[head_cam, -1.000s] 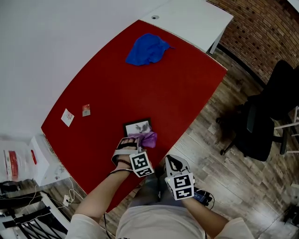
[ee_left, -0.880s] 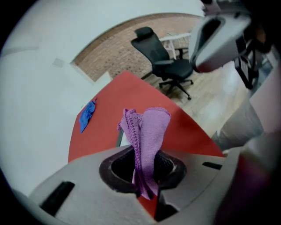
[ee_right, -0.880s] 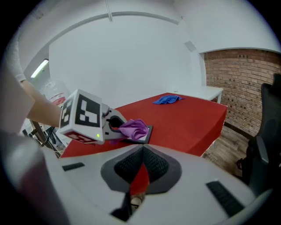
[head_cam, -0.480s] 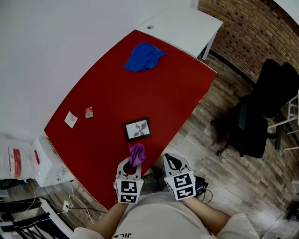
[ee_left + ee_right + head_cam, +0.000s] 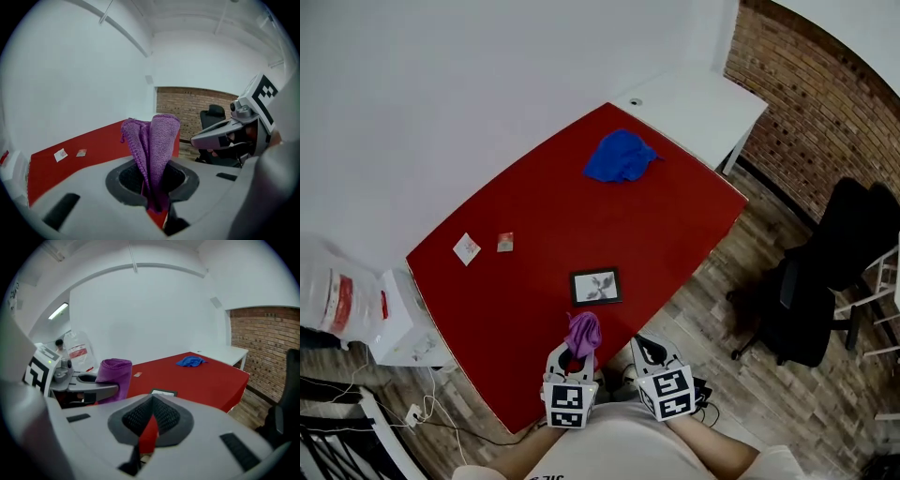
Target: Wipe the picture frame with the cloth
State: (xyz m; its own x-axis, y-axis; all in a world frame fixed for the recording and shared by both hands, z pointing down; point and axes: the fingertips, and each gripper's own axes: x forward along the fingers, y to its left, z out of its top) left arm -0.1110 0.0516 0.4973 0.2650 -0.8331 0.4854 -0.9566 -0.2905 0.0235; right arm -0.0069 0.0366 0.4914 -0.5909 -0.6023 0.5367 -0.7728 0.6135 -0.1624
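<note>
Left claw (image 5: 572, 356) clamped on purple cloth (image 5: 582, 331) at near bench (image 5: 675, 225) edge. Right claw (image 5: 645, 350) together. Frame (image 5: 596, 286) flat just beyond cloth. Red print on bag (image 5: 342, 300), left, unreadable.

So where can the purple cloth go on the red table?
The biggest bare part of the red table lies between the crumpled blue cloth and the small black picture frame. There is also room between the frame and the two paper cards. It is tightest at the near edge, by the left gripper holding the purple cloth.
</note>
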